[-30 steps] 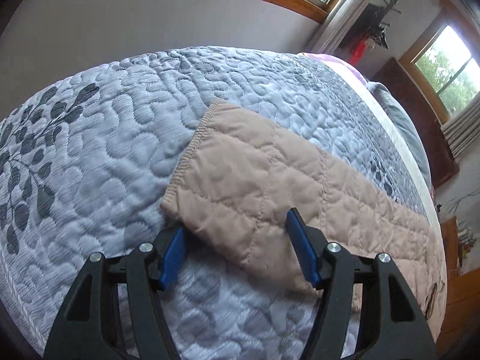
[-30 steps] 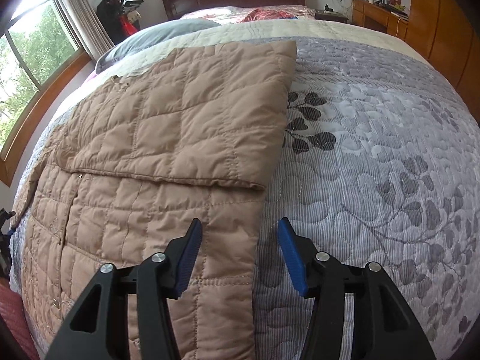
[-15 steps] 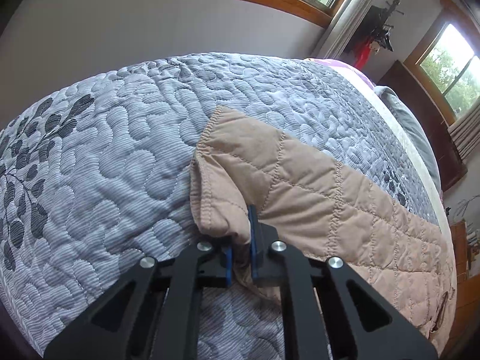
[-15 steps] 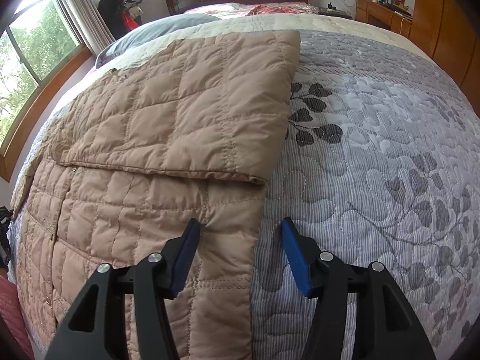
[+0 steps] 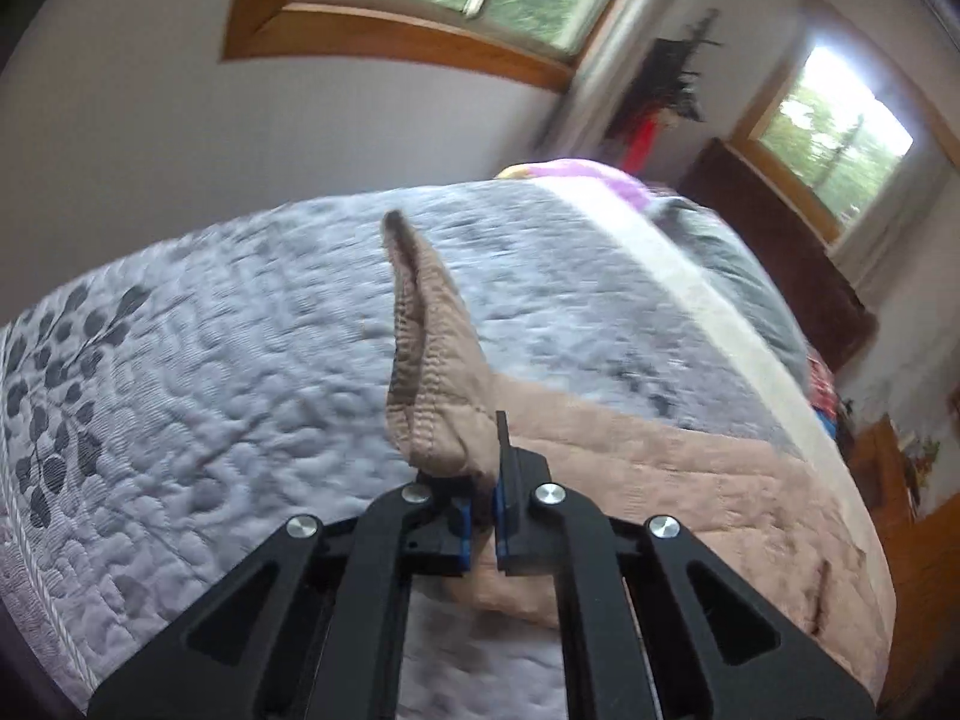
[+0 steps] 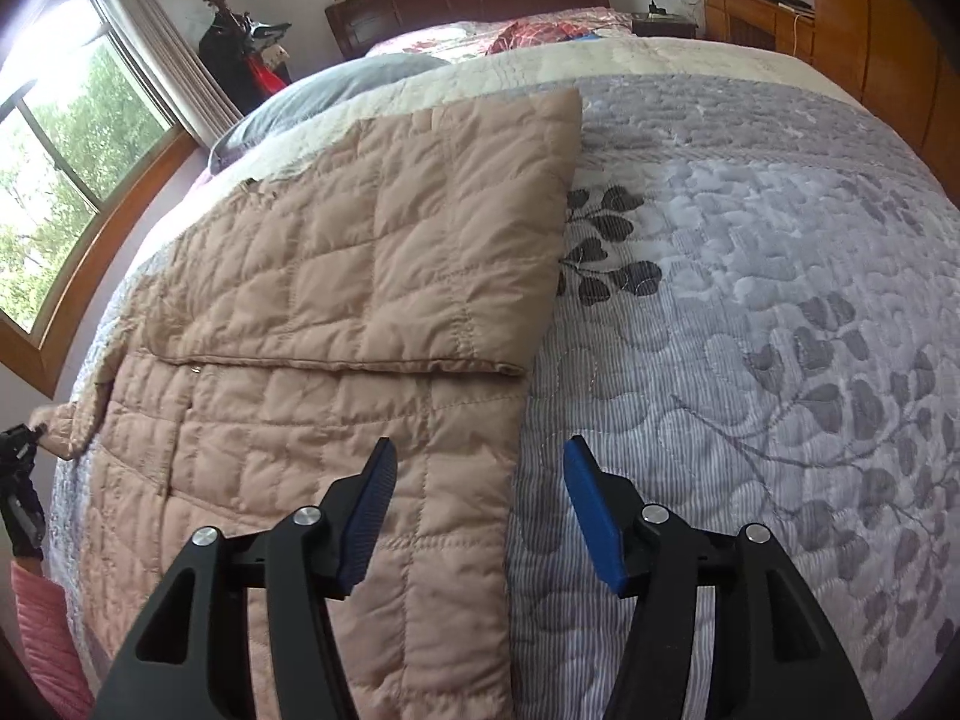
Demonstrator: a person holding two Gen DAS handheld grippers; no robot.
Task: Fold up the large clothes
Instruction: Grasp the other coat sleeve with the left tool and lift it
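Quilted tan jacket [image 6: 336, 360] is lying spread across the left half of a grey bedspread [image 6: 750, 312] patterned with dark leaf sprigs. Its fabric is stitched into puffy rectangular panels, and one broad section is lying folded over the body, ending in a straight seamed edge that runs across the garment. The jacket's right edge is running down the bedspread toward the near side.

In the right wrist view, the right gripper [image 6: 480, 510] is hovering over that right edge with its blue pads standing apart, one above the tan fabric and one above the bedspread; nothing is being pinched.

In the left wrist view, the left gripper [image 5: 483, 516] is clamping its jaws together on the sleeve end [image 5: 426, 360] of the jacket. The ribbed, stitched cuff is standing up off the bedspread in a narrow peak, while the remaining sleeve is trailing down to the right over the bed. At the far left of the right wrist view, the same cuff is being held raised just off the bed's edge.
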